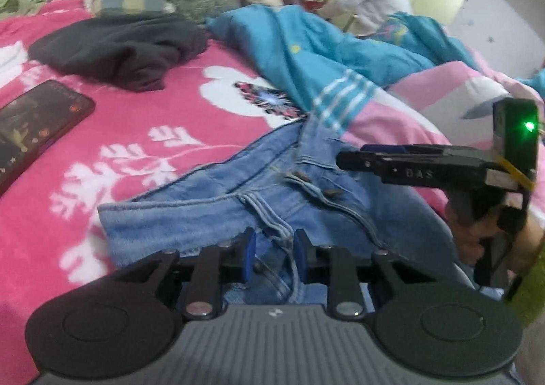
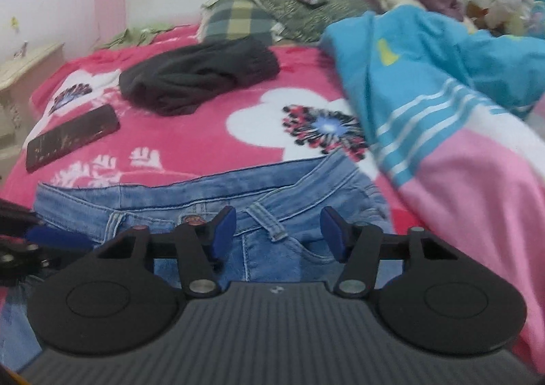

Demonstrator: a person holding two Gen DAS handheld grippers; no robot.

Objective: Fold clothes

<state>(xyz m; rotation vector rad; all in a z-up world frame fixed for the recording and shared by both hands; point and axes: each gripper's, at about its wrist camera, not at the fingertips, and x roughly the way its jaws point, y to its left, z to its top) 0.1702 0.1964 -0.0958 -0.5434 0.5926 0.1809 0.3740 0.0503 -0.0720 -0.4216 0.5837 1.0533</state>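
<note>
Jeans lie rumpled on the bed at both grippers' tips.

The bed (image 2: 211, 105) wears a pink blanket with white flowers; a blue-and-pink quilt (image 2: 442, 85) is heaped along its right side, a dark garment (image 2: 201, 78) lies further back, and a phone (image 2: 71, 138) rests to the left. The jeans (image 2: 190, 201) are pale, washed blue denim, waistband towards the pillows, fly buttons and belt loops showing, the cloth bunched rather than flat. The left gripper (image 1: 271, 247) has its blue pads narrowed around a belt loop and a fold of waistband, though whether it truly pinches them I cannot tell. The right gripper (image 2: 277, 236) is spread wide, released, over the waistband.
</note>
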